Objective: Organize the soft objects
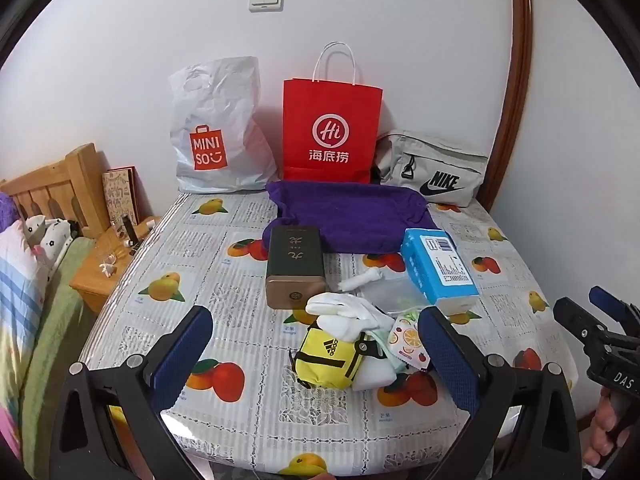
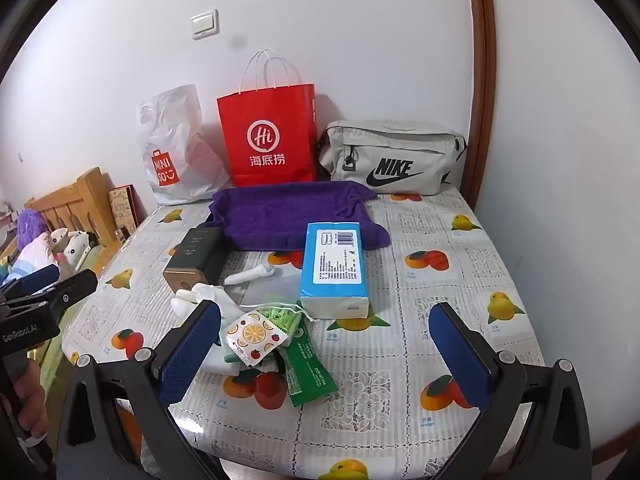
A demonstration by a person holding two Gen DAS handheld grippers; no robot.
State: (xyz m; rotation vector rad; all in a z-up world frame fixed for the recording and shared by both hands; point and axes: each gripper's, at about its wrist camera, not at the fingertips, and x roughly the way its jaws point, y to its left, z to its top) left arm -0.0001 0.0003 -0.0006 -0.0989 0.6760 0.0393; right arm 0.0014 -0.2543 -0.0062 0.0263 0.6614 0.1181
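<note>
Both tools are wide open and hold nothing. The left gripper hangs over the soft pile near the table's front edge: yellow pouch, white gloves, fruit mask. The right gripper waits beside it. It seems best to go down slowly and pinch one soft thing in its middle.

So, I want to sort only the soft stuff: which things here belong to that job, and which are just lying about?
For the job: purple towel, white gloves, yellow pouch, fruit-print mask, tissue pack.

Lying about: dark box, red paper bag, grey bag, white plastic bag.
</note>
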